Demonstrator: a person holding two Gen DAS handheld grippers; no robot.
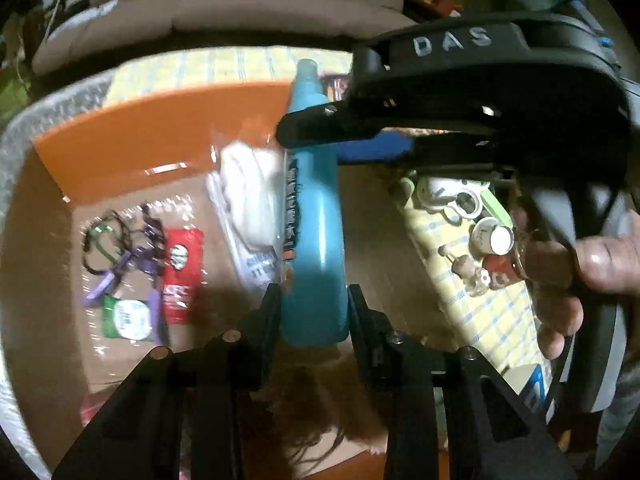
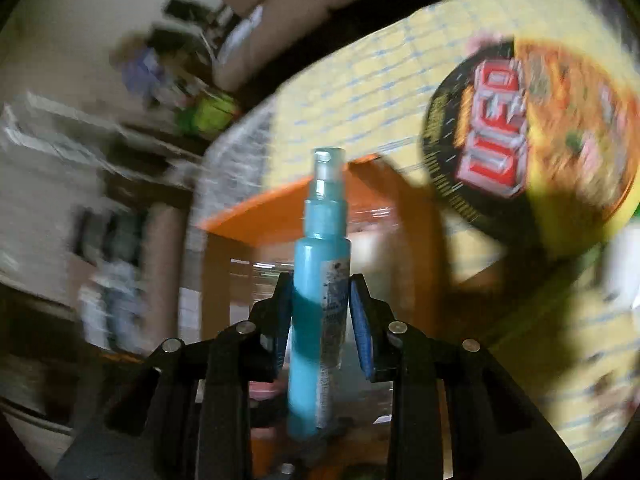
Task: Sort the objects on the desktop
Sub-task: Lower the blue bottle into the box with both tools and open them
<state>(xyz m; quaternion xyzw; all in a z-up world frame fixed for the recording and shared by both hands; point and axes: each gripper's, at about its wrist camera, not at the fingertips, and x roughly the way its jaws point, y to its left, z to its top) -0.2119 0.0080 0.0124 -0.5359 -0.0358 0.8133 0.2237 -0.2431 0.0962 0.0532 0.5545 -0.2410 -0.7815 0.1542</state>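
A teal spray bottle (image 1: 314, 220) is held over an open cardboard box (image 1: 132, 148) with an orange flap. My left gripper (image 1: 314, 304) has its fingers on both sides of the bottle's base. My right gripper (image 1: 304, 128) reaches in from the right and clamps the bottle's upper part. In the right wrist view the same bottle (image 2: 320, 300) stands upright between the right gripper's (image 2: 320, 292) blue pads. The box holds a white cloth bundle (image 1: 248, 196), a red packet (image 1: 182, 276), purple clips (image 1: 120, 272) and a green packet (image 1: 126, 316).
A yellow checked tablecloth (image 1: 472, 280) at the right carries small jars, wooden figures and white rings. A UFO noodle bowl (image 2: 532, 136) lies on the cloth beyond the box. A beige sofa (image 1: 248, 8) stands behind the table.
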